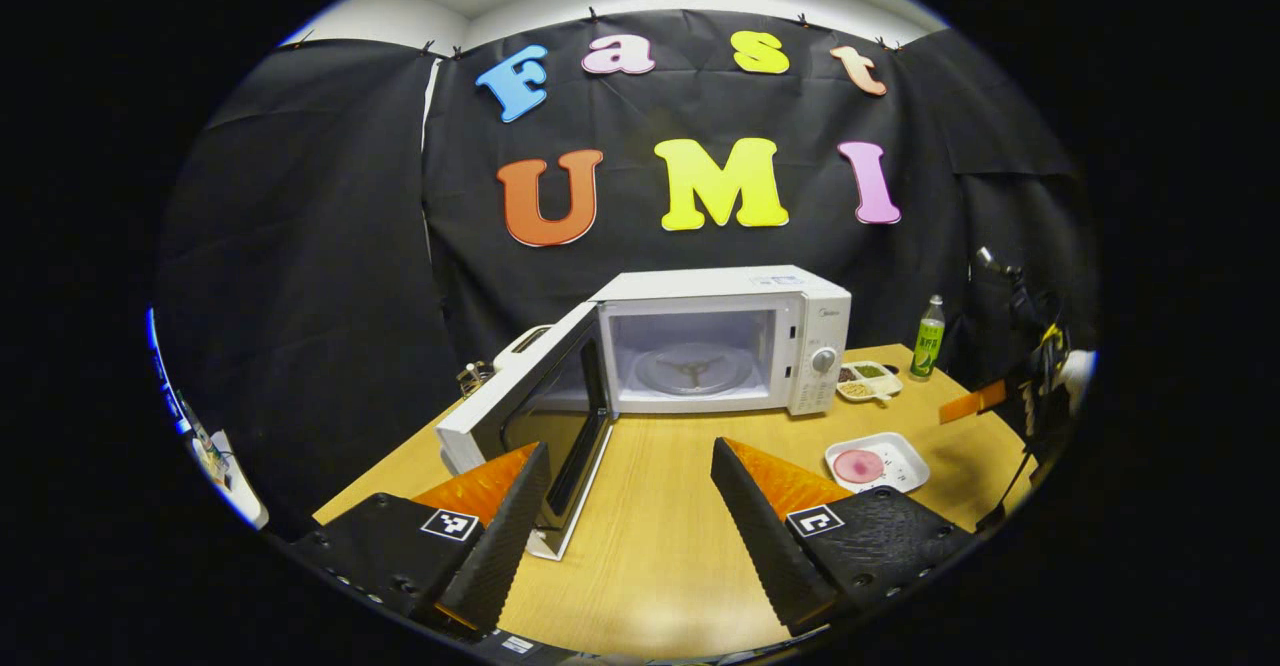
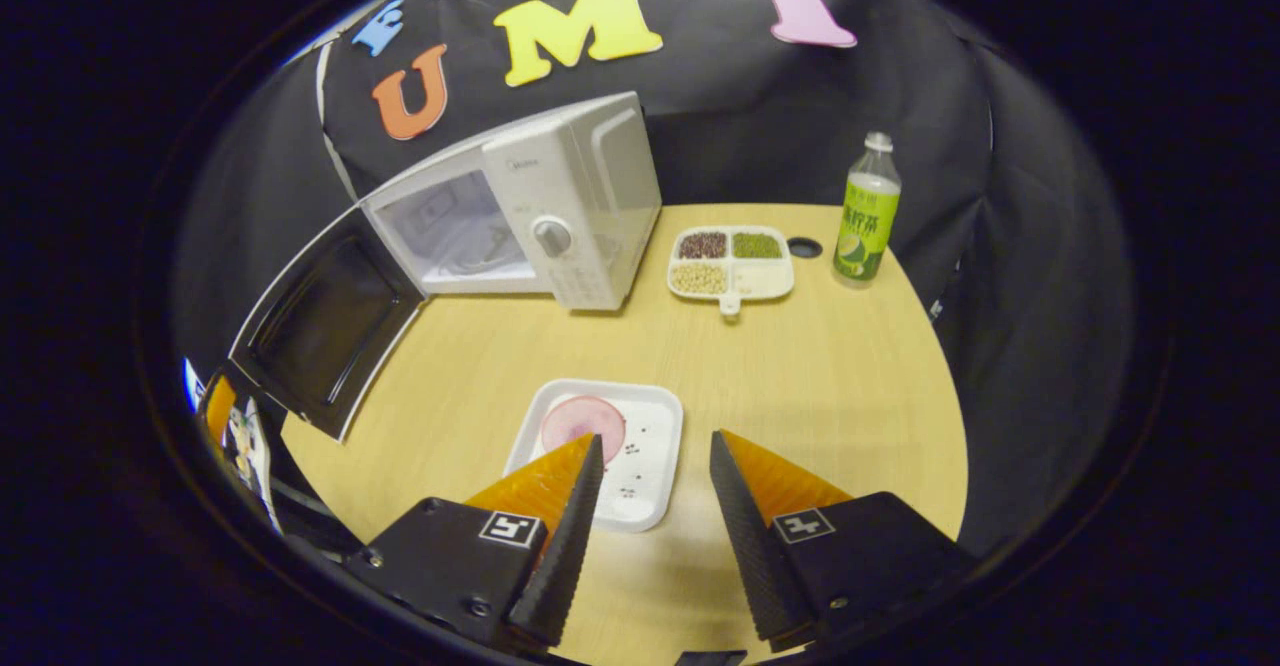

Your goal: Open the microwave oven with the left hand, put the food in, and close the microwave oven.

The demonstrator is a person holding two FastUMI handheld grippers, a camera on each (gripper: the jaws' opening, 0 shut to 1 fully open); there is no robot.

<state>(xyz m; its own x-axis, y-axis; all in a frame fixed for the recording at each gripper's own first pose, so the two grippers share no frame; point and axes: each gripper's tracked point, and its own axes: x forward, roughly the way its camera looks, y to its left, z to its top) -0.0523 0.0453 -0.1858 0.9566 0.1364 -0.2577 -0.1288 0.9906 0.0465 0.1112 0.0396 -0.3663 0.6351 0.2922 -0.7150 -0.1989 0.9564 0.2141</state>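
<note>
the food, a pink round slice (image 2: 583, 423), lies on a white square tray (image 2: 655, 466) on the near part of the wooden table (image 2: 820, 376), just ahead of your right gripper (image 2: 650, 491). that gripper is spread wide and holds nothing; its left finger hangs over the tray's near edge, its right finger over bare table beside the tray. the step in hand looks like the pick-up. take the tray by its near rim, not the slice: lower until one finger goes under or outside the rim and the other inside, then close squarely so the tray stays level. the slice sits toward the tray's far left, so keep the fingers clear of it and lift slowly, or it may slide.

the microwave oven (image 1: 730, 336) stands at the far left of the table with its door (image 1: 530, 401) swung fully open toward you, and the glass turntable (image 1: 693, 368) bare. carry the tray in low and straight, past the door's edge.

your left gripper (image 1: 620, 506) is open too, empty, hovering just beside the door's near edge; keep it off the door until the tray is in.

beyond the tray sit a divided dish of beans (image 2: 731, 262) and a green bottle (image 2: 867, 212). there is small lettering on the oven's front above the dial (image 2: 551, 236), and print on the bottle, both too small to read.
</note>
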